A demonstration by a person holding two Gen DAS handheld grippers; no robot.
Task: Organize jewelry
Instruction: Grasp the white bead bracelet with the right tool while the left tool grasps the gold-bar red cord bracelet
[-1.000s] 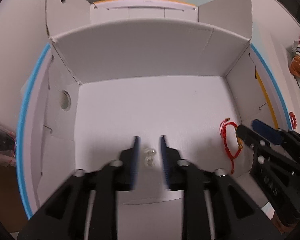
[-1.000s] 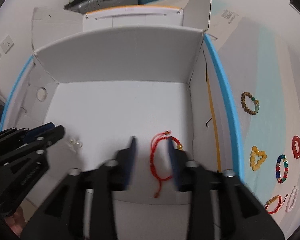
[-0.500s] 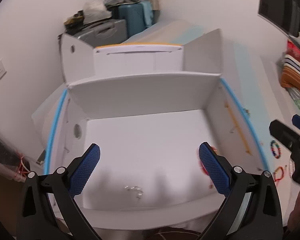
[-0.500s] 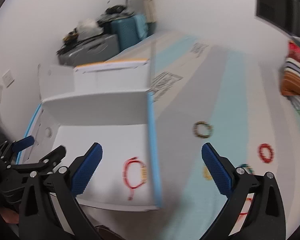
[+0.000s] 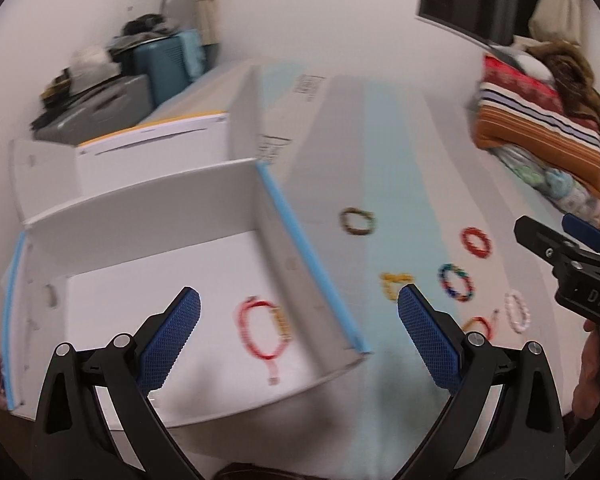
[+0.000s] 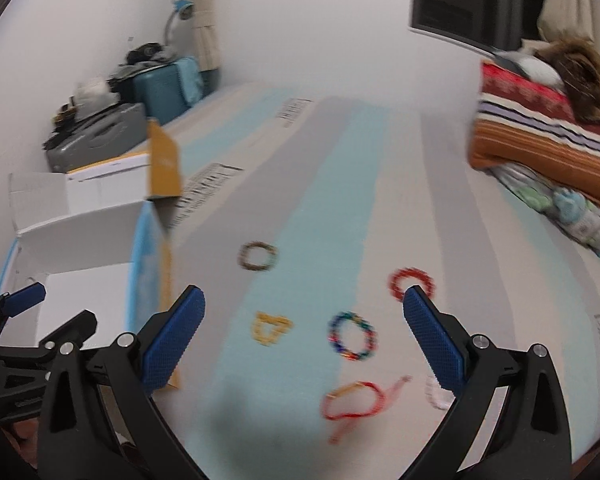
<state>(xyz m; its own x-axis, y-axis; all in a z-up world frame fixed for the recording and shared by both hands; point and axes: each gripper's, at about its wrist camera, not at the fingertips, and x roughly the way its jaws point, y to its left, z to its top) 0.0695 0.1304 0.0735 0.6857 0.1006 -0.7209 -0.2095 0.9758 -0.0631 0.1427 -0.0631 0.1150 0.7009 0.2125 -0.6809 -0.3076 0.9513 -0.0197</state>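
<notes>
Both jaws stand wide apart and hold nothing: the left gripper hangs over the near right corner of the white box, and the right gripper hovers over the striped surface to the right of the box, whether bed or counter is unclear.

One red cord bracelet already lies on the box floor near its right wall, so sorting seems barely under way.

Six pieces lie loose to the right of the box: a brown bead bracelet farthest back, a red bead bracelet, a yellow bead piece, a multicoloured bracelet, another red cord bracelet nearest the camera, and a pale bead bracelet half hidden behind the right gripper's finger.

Motion blur softens every bead. The box's near left corner is cut off behind the left gripper.
</notes>
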